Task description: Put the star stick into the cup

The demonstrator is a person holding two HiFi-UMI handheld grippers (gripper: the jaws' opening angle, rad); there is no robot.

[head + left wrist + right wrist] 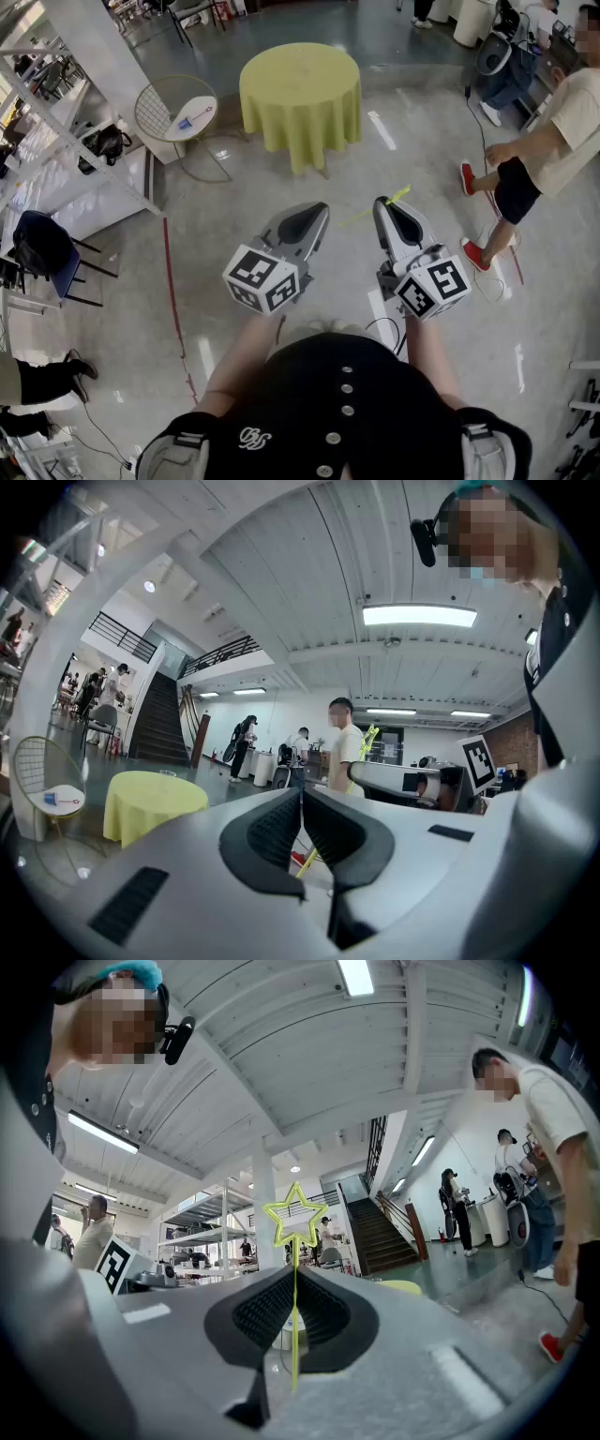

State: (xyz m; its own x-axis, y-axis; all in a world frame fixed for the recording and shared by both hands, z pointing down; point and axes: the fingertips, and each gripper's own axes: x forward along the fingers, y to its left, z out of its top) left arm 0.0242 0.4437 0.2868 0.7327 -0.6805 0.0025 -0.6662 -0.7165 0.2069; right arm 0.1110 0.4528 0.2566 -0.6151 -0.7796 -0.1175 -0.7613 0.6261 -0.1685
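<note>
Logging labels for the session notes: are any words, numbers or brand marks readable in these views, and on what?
None can be read.
Left marker cube, right marker cube: black-and-white square patterns, no letters.
Black top: small white emblem, too small to read.

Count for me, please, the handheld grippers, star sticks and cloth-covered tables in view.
Grey two-jaw grippers: 2, the left gripper and the right gripper
Thin yellow-green star stick: 1, clamped in the right gripper
Round table draped in yellow-green cloth: 1
Total: 4
</note>
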